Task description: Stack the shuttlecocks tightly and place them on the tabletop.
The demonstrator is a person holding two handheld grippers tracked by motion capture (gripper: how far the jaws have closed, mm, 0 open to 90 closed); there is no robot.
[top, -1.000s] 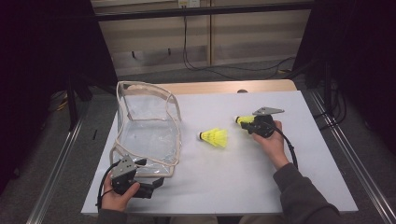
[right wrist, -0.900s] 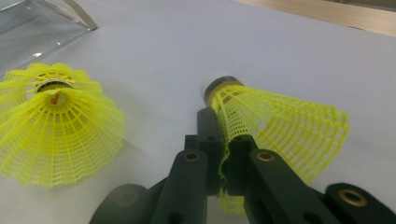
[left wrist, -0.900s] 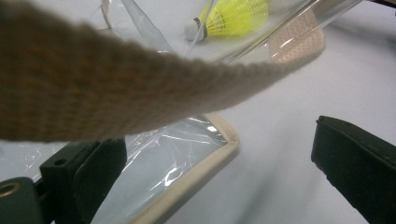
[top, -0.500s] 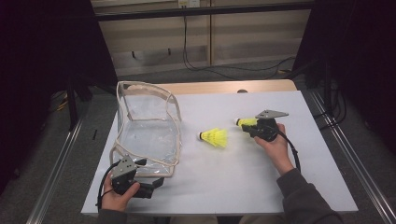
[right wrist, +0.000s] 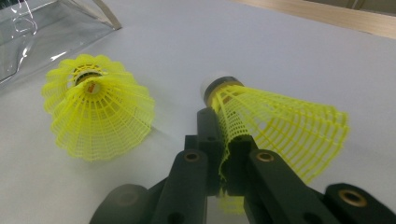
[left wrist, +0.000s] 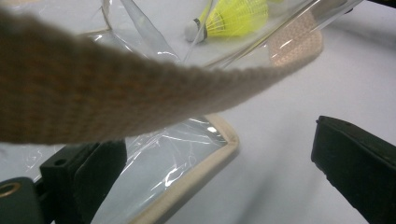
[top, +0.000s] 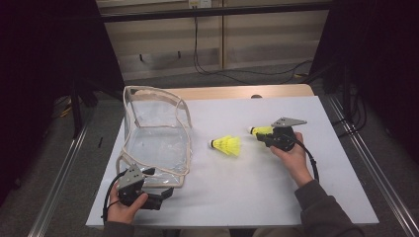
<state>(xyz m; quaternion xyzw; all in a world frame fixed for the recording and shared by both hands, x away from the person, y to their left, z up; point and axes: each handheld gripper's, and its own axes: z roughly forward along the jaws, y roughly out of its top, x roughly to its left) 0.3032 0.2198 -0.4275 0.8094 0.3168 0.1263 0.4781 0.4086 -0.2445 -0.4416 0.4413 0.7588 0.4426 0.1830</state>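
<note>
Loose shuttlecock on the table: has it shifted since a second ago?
No. The loose shuttlecock lies at the same gap from the clear bag as before.

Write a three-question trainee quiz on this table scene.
1. True or false: the right claw is shut on a yellow plastic mesh shuttlecock.
2. How many yellow shuttlecocks are on the white table in all?
3. The left claw is: A) open beside the clear plastic bag with beige trim; B) shut on a shuttlecock.

Key: 1 true; 2 two, counting the loose shuttlecock; 3 A.
</note>
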